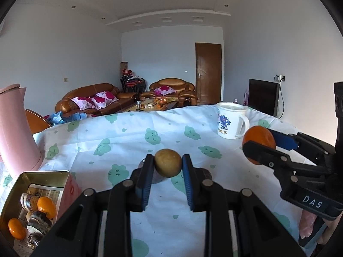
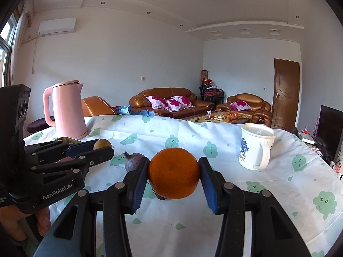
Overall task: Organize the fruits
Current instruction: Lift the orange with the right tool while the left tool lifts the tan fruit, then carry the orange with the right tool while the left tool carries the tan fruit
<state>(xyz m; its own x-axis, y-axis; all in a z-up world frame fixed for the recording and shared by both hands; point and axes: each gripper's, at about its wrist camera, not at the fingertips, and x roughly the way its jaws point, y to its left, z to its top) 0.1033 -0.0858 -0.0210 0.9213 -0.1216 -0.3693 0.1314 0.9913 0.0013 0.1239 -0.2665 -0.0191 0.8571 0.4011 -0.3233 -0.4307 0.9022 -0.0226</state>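
Observation:
My left gripper [image 1: 168, 162] is shut on a small yellow-brown round fruit [image 1: 168, 162] and holds it above the table. My right gripper [image 2: 173, 172] is shut on an orange [image 2: 173, 172], also off the cloth. In the left wrist view the right gripper and its orange [image 1: 259, 138] are at the right. In the right wrist view the left gripper and its fruit [image 2: 102, 144] are at the left. A dark purple fruit [image 2: 133, 161] lies on the cloth between them. An open tin box [image 1: 12, 194] at lower left holds two oranges [image 1: 46, 206] and dark fruits.
A pink kettle [image 2: 67, 109] stands at the table's back left. A white printed mug [image 2: 255, 150] stands at the back right. The table has a white cloth [image 2: 289, 192] with green cloud shapes. Sofas and a coffee table lie beyond.

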